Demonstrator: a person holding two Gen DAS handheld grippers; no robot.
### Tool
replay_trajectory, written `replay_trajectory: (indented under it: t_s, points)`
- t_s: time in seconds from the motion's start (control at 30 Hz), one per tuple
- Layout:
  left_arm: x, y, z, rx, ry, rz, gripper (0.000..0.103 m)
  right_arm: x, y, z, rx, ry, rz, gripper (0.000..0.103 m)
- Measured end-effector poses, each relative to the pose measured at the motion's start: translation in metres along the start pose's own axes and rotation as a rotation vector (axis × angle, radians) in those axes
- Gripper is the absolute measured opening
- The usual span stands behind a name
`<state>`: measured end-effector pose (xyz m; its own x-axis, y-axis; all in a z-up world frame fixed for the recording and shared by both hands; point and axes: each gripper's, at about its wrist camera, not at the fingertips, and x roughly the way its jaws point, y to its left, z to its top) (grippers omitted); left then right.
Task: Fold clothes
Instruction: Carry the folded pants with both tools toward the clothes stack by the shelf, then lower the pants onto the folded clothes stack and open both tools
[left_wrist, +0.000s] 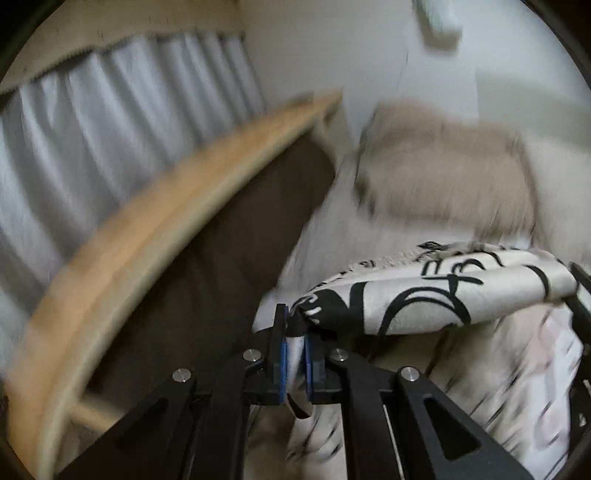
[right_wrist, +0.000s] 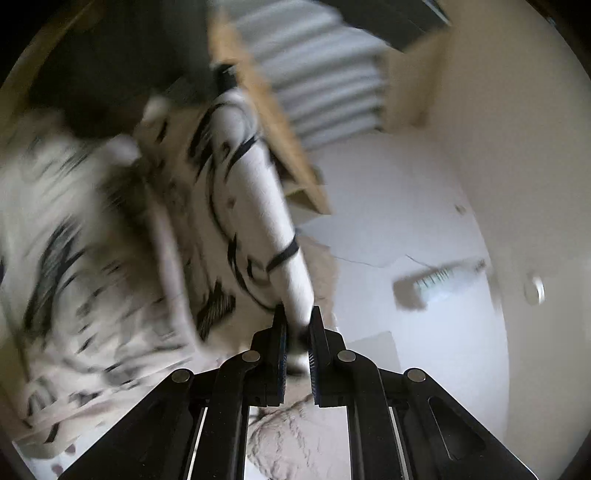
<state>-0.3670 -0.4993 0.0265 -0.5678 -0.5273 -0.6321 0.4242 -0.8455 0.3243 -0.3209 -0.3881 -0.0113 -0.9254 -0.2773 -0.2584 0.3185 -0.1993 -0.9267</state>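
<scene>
1. Both views are smeared by blur; the pillow (left_wrist: 443, 173) at 1 o'clock and the wooden bed frame (left_wrist: 147, 221) at 9 o'clock in the left view lack sharp edges.
2. Part of the white garment with black print (left_wrist: 424, 291) is cut off at the left view's 3 o'clock rim.
3. The left gripper (left_wrist: 295, 354) points downward, its jaws clamped on a bunched edge of the garment.
4. The right gripper (right_wrist: 297, 332) points nearly level, its jaws pinched on another fold, which stretches toward 11 o'clock.
</scene>
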Motion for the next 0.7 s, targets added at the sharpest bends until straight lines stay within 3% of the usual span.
replay_trajectory:
  t_s: [0.13,0.23,0.37,0.5,0.6,0.67,0.7]
  points:
    - [-0.001,0.003,-0.049,0.020,-0.017,0.014,0.007,-0.024,0.070,-0.016,-0.114,-0.053,0.009,0.010]
    - [-0.027,0.001,-0.058,0.040,-0.122,-0.006,0.007,-0.044,0.080,-0.020,-0.101,-0.104,-0.052,0.010]
    - [-0.059,-0.012,-0.073,0.143,-0.250,-0.016,0.007,-0.061,0.084,-0.028,-0.076,-0.100,-0.025,0.009]
    - [-0.041,-0.010,-0.083,0.170,-0.190,0.012,0.007,-0.072,0.092,-0.037,-0.062,-0.087,0.008,0.007]
    - [-0.031,-0.010,-0.087,0.160,-0.170,0.019,0.007,-0.070,0.088,-0.047,0.017,-0.113,-0.051,0.008]
    - [-0.025,-0.012,-0.087,0.158,-0.157,0.022,0.007,-0.069,0.085,-0.053,0.050,-0.133,-0.093,0.022]
    - [-0.025,-0.013,-0.087,0.150,-0.157,0.018,0.007,-0.068,0.085,-0.054,0.053,-0.143,-0.113,0.052]
